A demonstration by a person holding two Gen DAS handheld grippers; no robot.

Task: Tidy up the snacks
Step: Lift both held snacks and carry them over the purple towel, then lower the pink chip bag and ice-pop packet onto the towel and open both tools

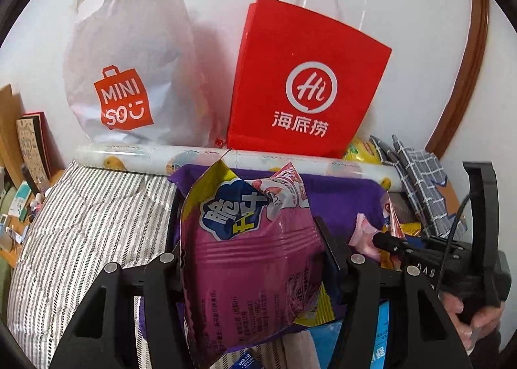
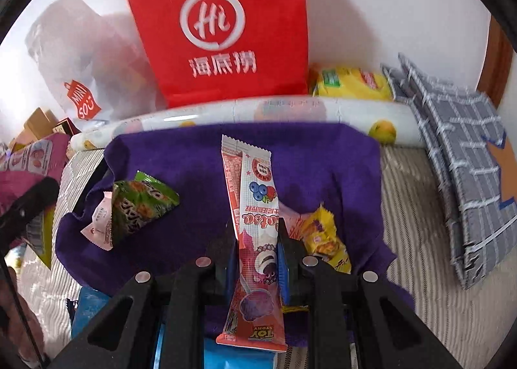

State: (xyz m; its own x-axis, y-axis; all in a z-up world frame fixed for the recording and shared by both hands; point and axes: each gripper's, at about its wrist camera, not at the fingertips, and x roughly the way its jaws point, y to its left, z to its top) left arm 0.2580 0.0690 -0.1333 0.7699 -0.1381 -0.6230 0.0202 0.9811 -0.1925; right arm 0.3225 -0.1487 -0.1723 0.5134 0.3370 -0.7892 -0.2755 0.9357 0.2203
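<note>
Left wrist view. The left gripper [image 1: 252, 259] is seen clamped at medium width on a puffy pink snack bag [image 1: 248, 255], pads pressed into both sides; the bag is held upright above a purple cloth [image 1: 342, 197]. At 12 o'clock from the bag a red paper bag [image 1: 307, 84] stands against the wall, with a white plastic shopping bag [image 1: 129, 71] at 10 o'clock. A printed roll [image 1: 135, 155] lies across the foot of both bags. At 3 o'clock the right gripper [image 1: 391, 241] is noted, held by a hand [image 1: 468, 317], with a slim packet in its tips. Striped bedding [image 1: 84, 223] fills 8 to 9 o'clock.

Right wrist view. The right gripper [image 2: 257, 239] is narrowed almost fully onto a long pink stick packet [image 2: 255, 223], which is pinched at mid-length and points to 12 o'clock over the purple cloth. Loose on the cloth are recorded a green triangular packet [image 2: 142, 207] at 9 o'clock, touching a small pale pink sachet [image 2: 98, 223], and a yellow wrapped snack [image 2: 326, 239] just beside the right finger at 3 o'clock. A yellow bag [image 2: 352, 82] and folded grey checked fabric [image 2: 458, 181] sit at 1 to 2 o'clock.

Progress, as judged: early to middle. Two items are in hand but not placed; at least three remain loose. No sorted group can be identified. The destination cannot be told. The roll is judged an obstacle before the bags.
</note>
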